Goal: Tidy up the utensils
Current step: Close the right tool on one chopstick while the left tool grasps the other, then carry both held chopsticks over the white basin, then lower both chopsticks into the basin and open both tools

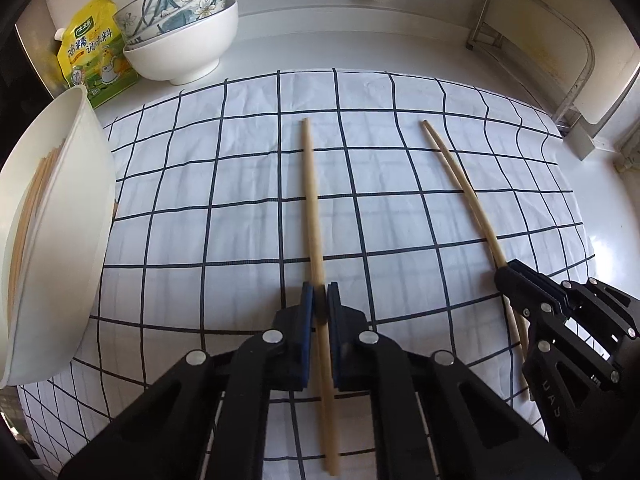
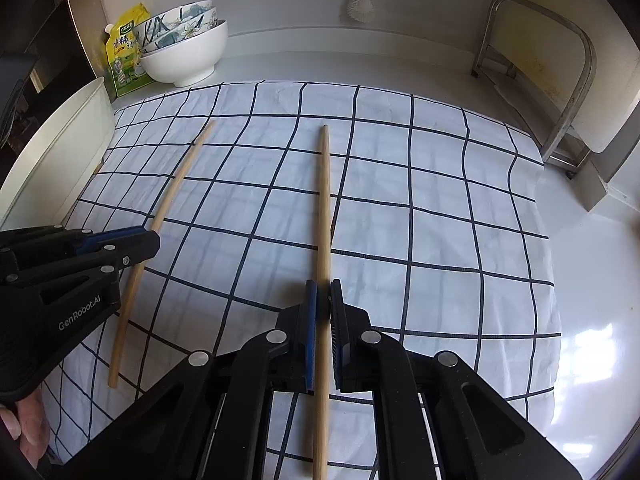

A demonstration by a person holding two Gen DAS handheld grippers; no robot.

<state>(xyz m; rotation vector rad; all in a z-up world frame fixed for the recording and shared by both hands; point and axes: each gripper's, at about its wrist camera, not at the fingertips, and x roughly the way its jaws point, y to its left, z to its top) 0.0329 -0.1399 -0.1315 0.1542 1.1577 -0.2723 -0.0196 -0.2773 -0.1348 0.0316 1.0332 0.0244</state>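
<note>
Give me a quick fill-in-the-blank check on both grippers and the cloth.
1. The left gripper is shut on a ____.
2. The right gripper grips the other chopstick, which lies on the ____ cloth.
3. The patterned bowls are stacked in a plain ____ bowl.

Missing words: chopstick; checked; white

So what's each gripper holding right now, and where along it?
The left gripper is shut on one chopstick, the right gripper on the other chopstick. Each grips past the middle, toward the near end.
</note>
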